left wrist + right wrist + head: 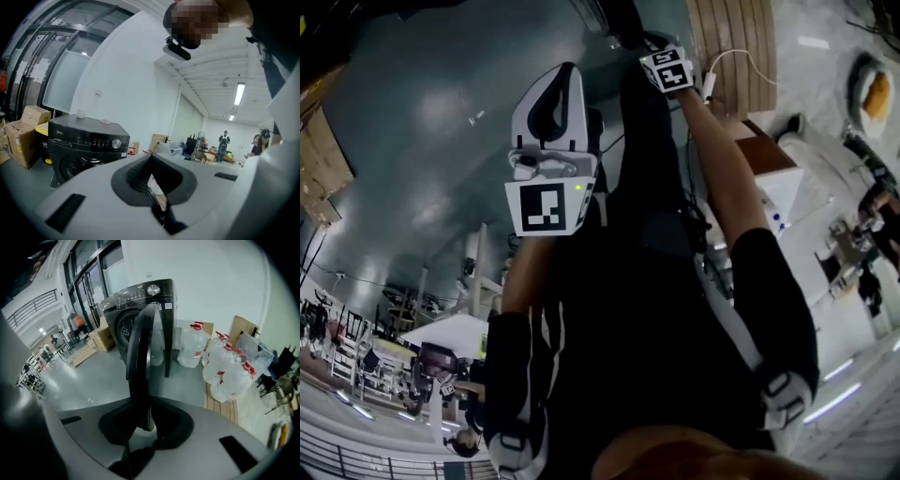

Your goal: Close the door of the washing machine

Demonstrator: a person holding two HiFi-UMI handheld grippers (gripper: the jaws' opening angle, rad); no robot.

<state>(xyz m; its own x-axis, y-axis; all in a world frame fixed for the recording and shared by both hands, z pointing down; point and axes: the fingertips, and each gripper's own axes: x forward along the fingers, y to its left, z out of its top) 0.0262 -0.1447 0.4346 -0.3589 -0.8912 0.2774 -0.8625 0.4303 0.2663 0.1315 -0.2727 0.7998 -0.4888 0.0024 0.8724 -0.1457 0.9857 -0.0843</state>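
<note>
My left claw (152, 183) is shut on nothing, with the black washing machine (86, 140) off to its left. My right claw (143, 420) is clamped on the free rim of the open door (143, 348), which stands edge-on to me, long axis upright, swung out from the drum mouth (124, 329). I judge the closing swing is in hand. Next, I arc the rim toward the drum mouth until it latches.
</note>
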